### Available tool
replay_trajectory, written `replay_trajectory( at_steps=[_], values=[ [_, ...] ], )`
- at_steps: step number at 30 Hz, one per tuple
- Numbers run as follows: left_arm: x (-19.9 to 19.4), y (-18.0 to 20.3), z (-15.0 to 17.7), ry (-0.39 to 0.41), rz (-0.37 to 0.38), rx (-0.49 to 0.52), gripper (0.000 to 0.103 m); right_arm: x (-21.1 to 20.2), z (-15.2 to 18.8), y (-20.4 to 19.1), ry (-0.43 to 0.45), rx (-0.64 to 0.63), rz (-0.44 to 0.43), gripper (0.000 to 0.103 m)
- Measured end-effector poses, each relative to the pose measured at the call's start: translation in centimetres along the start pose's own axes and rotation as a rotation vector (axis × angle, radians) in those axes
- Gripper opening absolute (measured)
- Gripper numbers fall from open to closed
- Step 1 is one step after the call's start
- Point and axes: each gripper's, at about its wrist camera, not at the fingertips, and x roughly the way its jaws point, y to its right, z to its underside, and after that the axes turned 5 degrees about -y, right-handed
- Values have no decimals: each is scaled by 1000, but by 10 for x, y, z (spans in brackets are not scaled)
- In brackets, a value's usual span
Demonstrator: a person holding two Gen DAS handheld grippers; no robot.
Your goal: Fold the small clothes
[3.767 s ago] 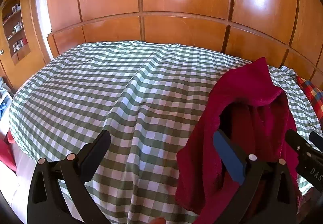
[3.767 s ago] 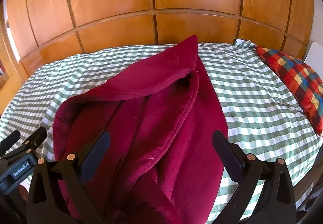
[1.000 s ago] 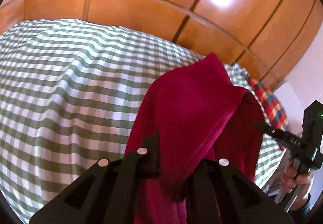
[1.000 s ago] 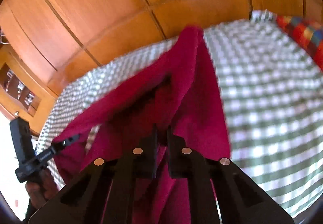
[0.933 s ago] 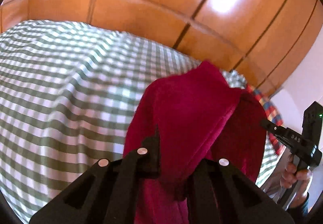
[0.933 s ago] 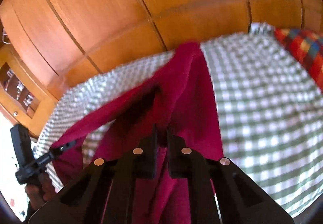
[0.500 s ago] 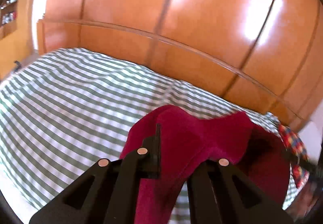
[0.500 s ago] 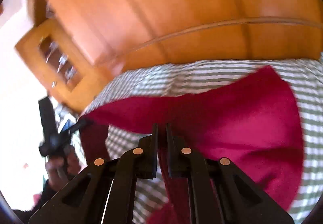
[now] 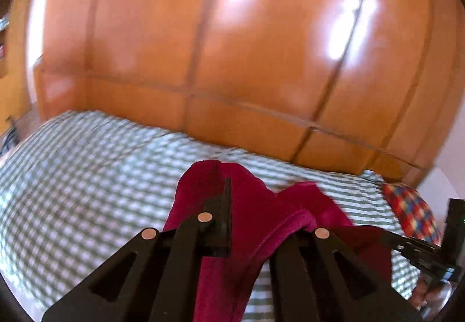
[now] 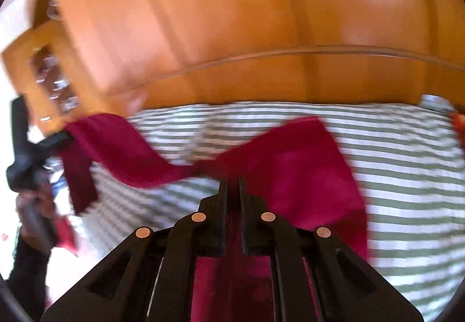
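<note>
The left gripper [image 10: 62, 136] pinches one end of the dark red garment [image 10: 290, 165], its jaws clamped on the cloth. The garment stretches in the air across the green checked bedspread [image 10: 407, 147], sagging in the middle. The right gripper [image 10: 231, 191] has its fingers [image 10: 222, 206] nearly together, squeezing the other end. Wooden panelling [image 9: 232, 46] rises behind the bed.

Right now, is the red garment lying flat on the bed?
No, the red garment hangs stretched between the left tool and the right tool.

Home bedroom: gingham-covered bed [image 9: 87, 171], wooden wardrobe doors [image 9: 232, 46], plaid pillow [image 9: 409, 211].
</note>
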Motion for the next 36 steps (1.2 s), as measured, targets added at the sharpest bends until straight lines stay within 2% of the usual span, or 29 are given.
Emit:
replay_trajectory(
  at_steps=[2, 3, 4, 5, 6, 9, 12, 14, 15, 16, 17, 18, 19, 20, 23, 24, 25, 27, 28, 30, 31, 33, 35, 36],
  values=[
    [6, 37, -9, -2, 59, 65, 3, -8, 5, 24, -2, -20, 93, 8],
    [8, 54, -13, -4, 82, 95, 3, -15, 8, 28, 18, -39, 113, 16],
    [12, 79, -16, -8, 113, 142, 3, -22, 9, 30, 41, -66, 129, 28],
    [15, 93, -18, -12, 131, 165, 3, -27, 8, 33, 56, -80, 128, 67],
    [18, 116, -21, -21, 159, 200, 3, -36, 6, 33, 93, -80, 107, 92],
    [20, 161, -23, -30, 209, 278, 3, -55, -2, 26, 190, -104, 34, 92],
    [17, 195, -28, -44, 268, 330, 3, -55, -11, 10, 216, -182, -53, 92],
    [13, 212, -32, -45, 297, 364, 3, -48, -13, -1, 227, -239, -68, 92],
    [9, 220, -35, -45, 305, 378, 3, -45, -15, -9, 232, -263, -66, 91],
    [6, 227, -38, -45, 315, 397, 3, -40, -18, -11, 234, -272, -65, 86],
    [2, 232, -40, -45, 322, 411, 3, -37, -24, -9, 234, -263, -70, 64],
    [-2, 238, -42, -44, 331, 431, 3, -33, -30, -6, 231, -242, -77, 36],
    [-3, 243, -42, -43, 334, 442, 3, -31, -38, 3, 224, -201, -83, 25],
    [-5, 246, -43, -41, 335, 455, 3, -32, -46, 12, 229, -161, -80, 8],
    [-2, 244, -43, -53, 364, 449, 11, -45, -63, 49, 271, -49, -3, 6],
    [-1, 238, -42, -59, 374, 434, 18, -54, -66, 65, 289, -20, 23, 6],
    [4, 229, -38, -75, 373, 412, 32, -64, -69, 79, 307, 1, 58, 6],
    [19, 208, -23, -115, 356, 374, 53, -85, -73, 106, 325, -14, 128, 6],
    [27, 200, -13, -141, 350, 365, 54, -91, -73, 113, 324, -39, 164, 6],
    [41, 184, 5, -193, 324, 331, 56, -97, -74, 138, 296, -30, 304, 6],
    [49, 171, 15, -217, 309, 296, 56, -97, -73, 154, 280, 8, 322, 6],
    [57, 151, 24, -251, 329, 227, 57, -91, -72, 191, 229, 88, 375, 6],
    [60, 129, 35, -257, 304, 159, 58, -90, -65, 220, 202, 140, 452, 6],
    [60, 115, 43, -261, 295, 128, 58, -90, -61, 244, 189, 208, 476, 6]
  ],
)
